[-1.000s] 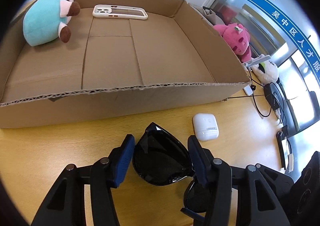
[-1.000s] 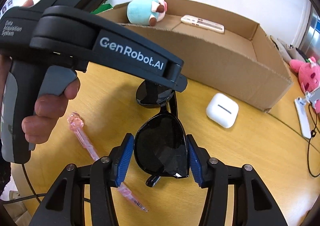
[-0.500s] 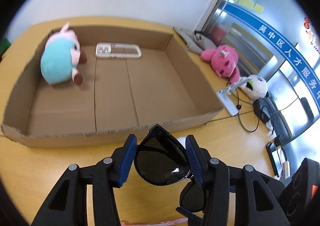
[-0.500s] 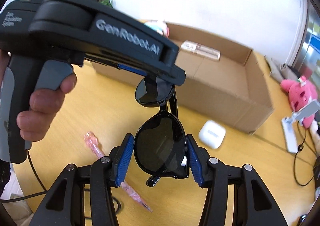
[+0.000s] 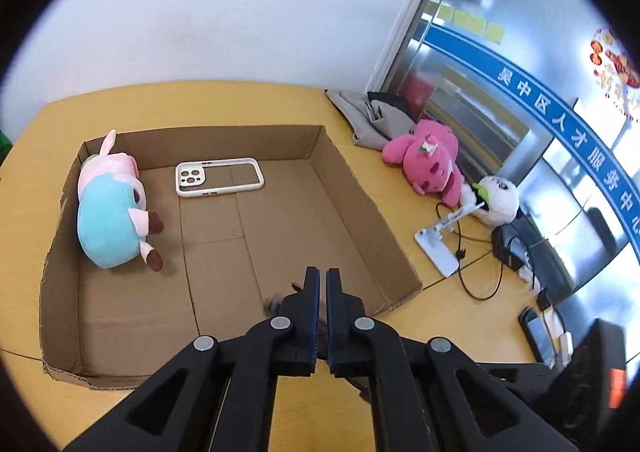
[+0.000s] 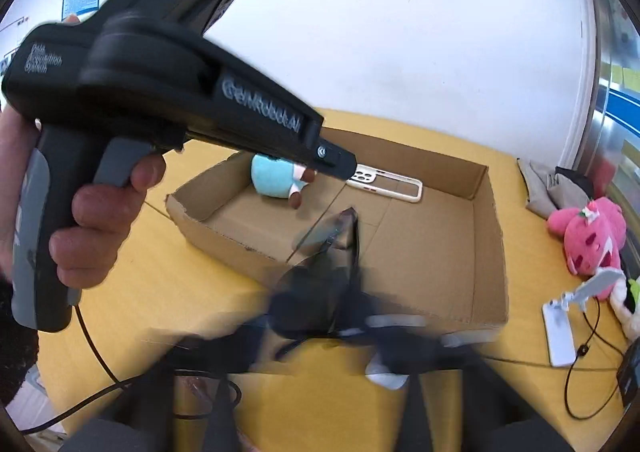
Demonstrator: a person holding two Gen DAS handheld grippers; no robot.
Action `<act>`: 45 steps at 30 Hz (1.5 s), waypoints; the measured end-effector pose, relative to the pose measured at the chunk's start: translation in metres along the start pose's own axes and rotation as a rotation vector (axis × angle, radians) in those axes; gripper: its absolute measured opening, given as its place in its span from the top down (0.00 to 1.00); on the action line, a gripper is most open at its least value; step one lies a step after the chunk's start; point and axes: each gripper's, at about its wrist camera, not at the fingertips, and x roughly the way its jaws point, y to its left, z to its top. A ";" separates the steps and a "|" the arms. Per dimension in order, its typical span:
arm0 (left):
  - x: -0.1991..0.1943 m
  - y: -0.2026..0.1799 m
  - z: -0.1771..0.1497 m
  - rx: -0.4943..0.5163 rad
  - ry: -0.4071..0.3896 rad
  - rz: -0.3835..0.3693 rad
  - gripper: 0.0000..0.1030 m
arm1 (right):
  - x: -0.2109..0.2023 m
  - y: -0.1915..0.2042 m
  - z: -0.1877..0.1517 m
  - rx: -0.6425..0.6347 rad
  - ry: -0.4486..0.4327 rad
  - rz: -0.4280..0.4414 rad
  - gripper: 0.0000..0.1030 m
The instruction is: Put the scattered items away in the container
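The cardboard box lies open on the yellow table, also in the right wrist view. Inside it are a teal plush and a white phone case. My left gripper is above the box's near edge with its blue pads almost together; only a dark blurred bit shows beside them. The black sunglasses are a motion-blurred shape over the box's front wall in the right wrist view. My right gripper is a dark blur beneath them, so its state is unclear. The left gripper's body fills the upper left.
A pink plush, a white plush, a white phone stand and cables lie right of the box. A grey cloth lies behind. A white earbud case sits by the box's front wall.
Both grippers have risen and moved forward over the box. The left pads, which framed a lens, have closed almost together. The right wrist view has become strongly blurred and the sunglasses have swung.
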 end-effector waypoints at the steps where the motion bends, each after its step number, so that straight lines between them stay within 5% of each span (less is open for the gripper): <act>1: -0.001 0.003 -0.001 -0.011 -0.009 0.003 0.93 | 0.008 -0.005 0.000 0.004 0.019 -0.009 0.95; 5: 0.010 0.019 -0.020 -0.055 0.031 0.028 0.68 | 0.039 -0.027 -0.024 0.076 0.135 0.017 0.95; 9: 0.031 0.036 -0.045 -0.103 0.100 0.023 0.67 | 0.052 -0.052 -0.052 0.171 0.190 0.063 0.92; 12: 0.045 0.045 -0.048 -0.136 0.137 0.024 0.67 | 0.053 -0.063 -0.052 0.170 0.198 0.026 0.79; 16: 0.051 0.043 -0.034 -0.107 0.136 0.001 0.67 | 0.041 -0.074 -0.031 0.169 0.139 0.019 0.46; 18: 0.059 0.038 -0.024 -0.087 0.142 -0.018 0.66 | 0.037 -0.083 -0.020 0.179 0.107 0.023 0.42; 29: 0.088 0.022 -0.024 -0.053 0.192 -0.062 0.66 | 0.051 -0.087 -0.029 0.106 0.166 0.008 0.47; 34: 0.088 0.012 -0.029 -0.051 0.191 -0.088 0.66 | 0.063 -0.098 -0.041 0.150 0.253 -0.051 0.93; 41: 0.105 -0.006 -0.022 -0.044 0.209 -0.202 0.65 | 0.062 -0.106 -0.042 0.231 0.242 -0.010 0.99; 45: 0.128 -0.009 -0.013 -0.052 0.234 -0.212 0.54 | 0.062 -0.101 -0.044 0.243 0.239 0.016 0.99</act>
